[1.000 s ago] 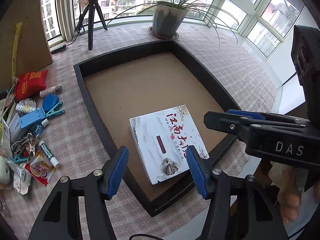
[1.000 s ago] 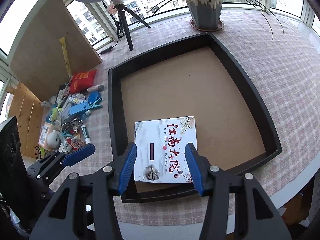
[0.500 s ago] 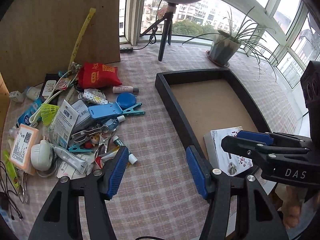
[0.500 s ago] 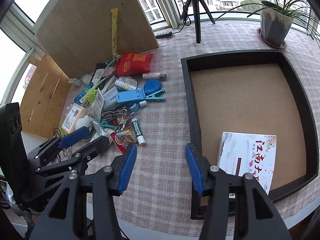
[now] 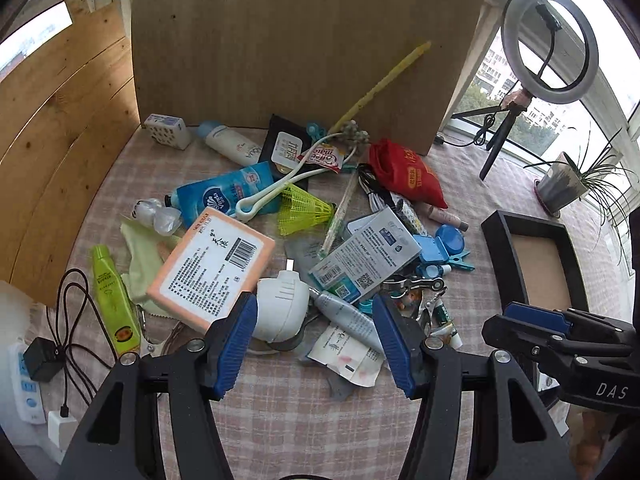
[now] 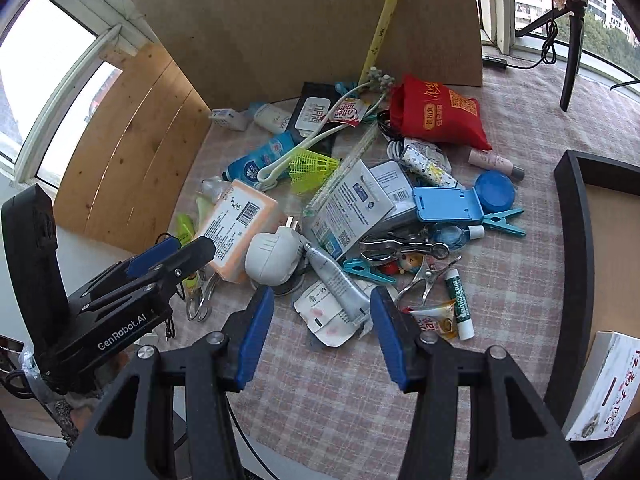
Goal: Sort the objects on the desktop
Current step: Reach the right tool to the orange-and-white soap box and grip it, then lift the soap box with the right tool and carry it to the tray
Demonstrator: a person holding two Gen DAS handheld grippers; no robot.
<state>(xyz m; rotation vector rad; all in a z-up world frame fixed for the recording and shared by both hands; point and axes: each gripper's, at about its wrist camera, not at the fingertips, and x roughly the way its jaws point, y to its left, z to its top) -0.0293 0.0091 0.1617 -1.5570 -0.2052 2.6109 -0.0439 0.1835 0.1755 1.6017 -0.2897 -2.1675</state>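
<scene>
We hold the left tool [image 5: 314,340] and right tool [image 6: 322,334] wide and empty above the clutter pile [image 6: 360,200] on the tabletop [image 6: 320,400], ready to select. The printed box [image 6: 604,388] already lies in the black tray [image 6: 572,240].

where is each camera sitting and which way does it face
Left wrist: on the left tool, looking forward and down at the clutter pile; its own open blue fingers show, and the right tool at right.
Right wrist: on the right tool, same pile; the left tool shows at left.
Shared: white plug adapter, orange box, black tray.
</scene>
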